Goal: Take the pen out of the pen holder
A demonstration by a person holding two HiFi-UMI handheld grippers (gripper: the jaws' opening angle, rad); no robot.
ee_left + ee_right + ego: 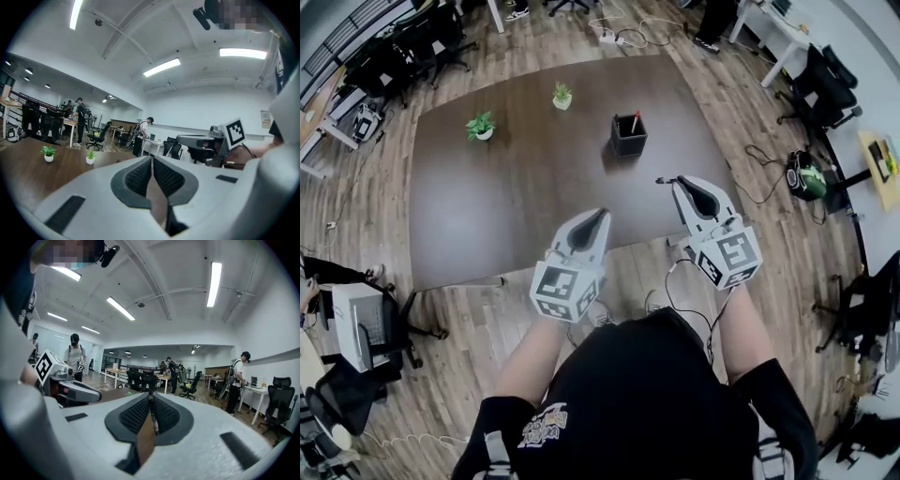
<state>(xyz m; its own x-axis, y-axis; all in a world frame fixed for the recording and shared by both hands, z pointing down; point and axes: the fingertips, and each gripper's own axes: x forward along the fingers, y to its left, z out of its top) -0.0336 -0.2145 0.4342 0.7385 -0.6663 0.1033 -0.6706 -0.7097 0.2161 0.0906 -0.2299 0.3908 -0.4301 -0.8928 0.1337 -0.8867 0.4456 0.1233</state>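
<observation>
A black pen holder (628, 137) stands on the dark brown table (506, 197), right of its middle, with a red-tipped pen (635, 121) sticking up out of it. My right gripper (677, 181) hovers near the table's front right, short of the holder. It is shut on a thin dark pen (661, 179) that pokes out to the left of its tips. In the right gripper view that pen (153, 423) shows as a sliver between the pads. My left gripper (604, 214) hangs over the table's front edge, its jaws shut with nothing between them (152, 161).
Two small potted plants (481, 125) (562, 94) stand at the back of the table. Office chairs, desks and cables ring the table on a wooden floor. Several people stand at desks in the background of both gripper views.
</observation>
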